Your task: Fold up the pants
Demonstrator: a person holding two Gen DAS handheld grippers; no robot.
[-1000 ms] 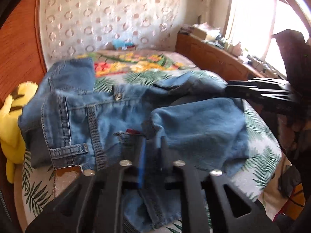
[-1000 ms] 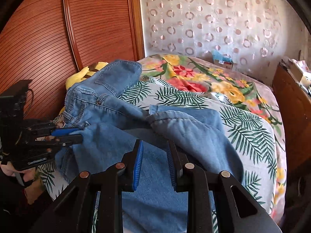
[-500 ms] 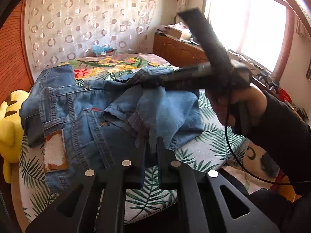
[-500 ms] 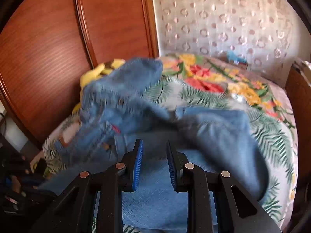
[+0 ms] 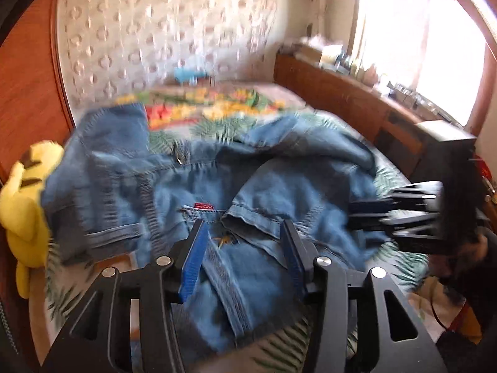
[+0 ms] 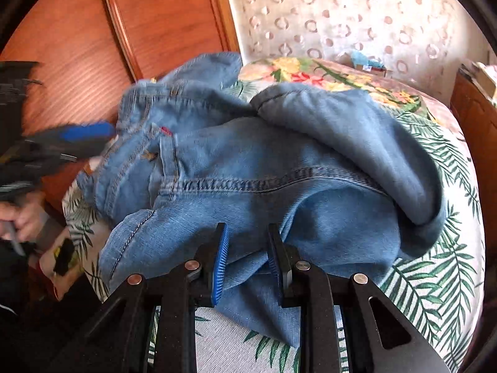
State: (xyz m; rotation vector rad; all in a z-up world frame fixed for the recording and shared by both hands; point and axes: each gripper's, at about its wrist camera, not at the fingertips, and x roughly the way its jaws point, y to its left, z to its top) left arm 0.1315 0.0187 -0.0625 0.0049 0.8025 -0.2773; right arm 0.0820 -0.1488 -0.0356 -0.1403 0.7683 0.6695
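Blue denim pants point(image 5: 223, 186) lie crumpled in a heap on the bed, waistband and red tag toward the headboard side, legs bunched over each other. They fill the right wrist view point(image 6: 279, 161) too. My left gripper point(image 5: 242, 242) is open, its jaws wide apart over the pants near the waistband, holding nothing. My right gripper point(image 6: 247, 248) is open with a narrower gap, low over a fold of the pant leg; cloth lies between and under the fingers but is not pinched. Each gripper shows in the other's view, the right one point(image 5: 388, 217) and the left one point(image 6: 84, 133).
The bed has a leaf and flower print cover point(image 6: 435, 279). A yellow plush toy point(image 5: 25, 192) sits at the left bed edge by the wooden headboard point(image 6: 77, 46). A wooden sideboard point(image 5: 341, 99) with clutter runs under the window at right.
My left gripper opened and let the pants go; the cloth dropped back onto the bed. The right gripper came down from in front of the left camera to the right side of the heap.
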